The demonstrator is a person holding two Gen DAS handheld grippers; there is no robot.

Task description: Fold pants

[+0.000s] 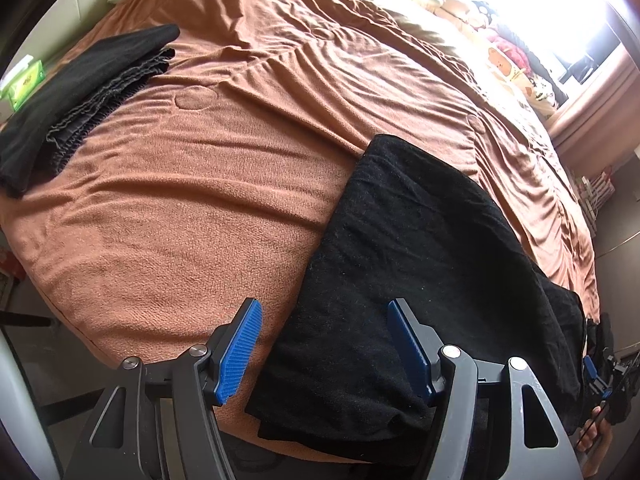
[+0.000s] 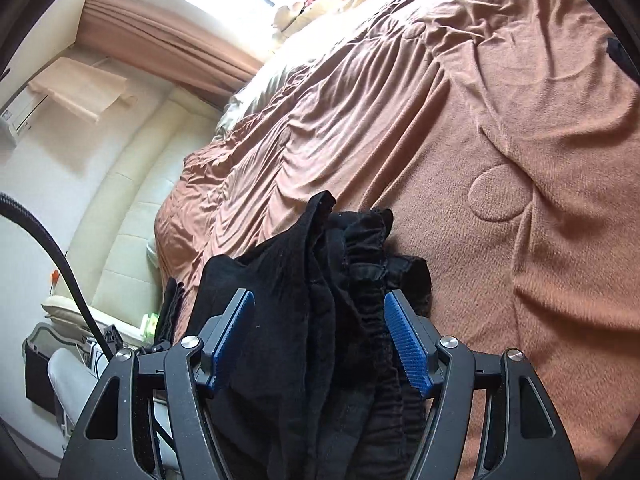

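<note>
1. Rust-brown fleece blanket (image 1: 224,184) covers the bed and fills both views; round stitched patches show on it.
2. Black pants (image 1: 416,280): one pair on the near right of the bed, lying folded over the near edge. Right wrist view shows their gathered elastic waistband (image 2: 368,248) bunched up; left view doesn't.
3. Folded dark clothes (image 1: 80,96), one stack at far left of the bed, only in the left view.
4. Left gripper (image 1: 324,352): jaws wide apart, near hem of the pants between the blue pads, nothing clamped.
5. Right gripper (image 2: 320,340): jaws wide, waistband fabric bunched between the pads; contact unclear, no pinch visible.
6. Green box (image 1: 24,80), one, far left; its print is unreadable.
7. Curtain (image 2: 160,44) appears in the right view.
</note>
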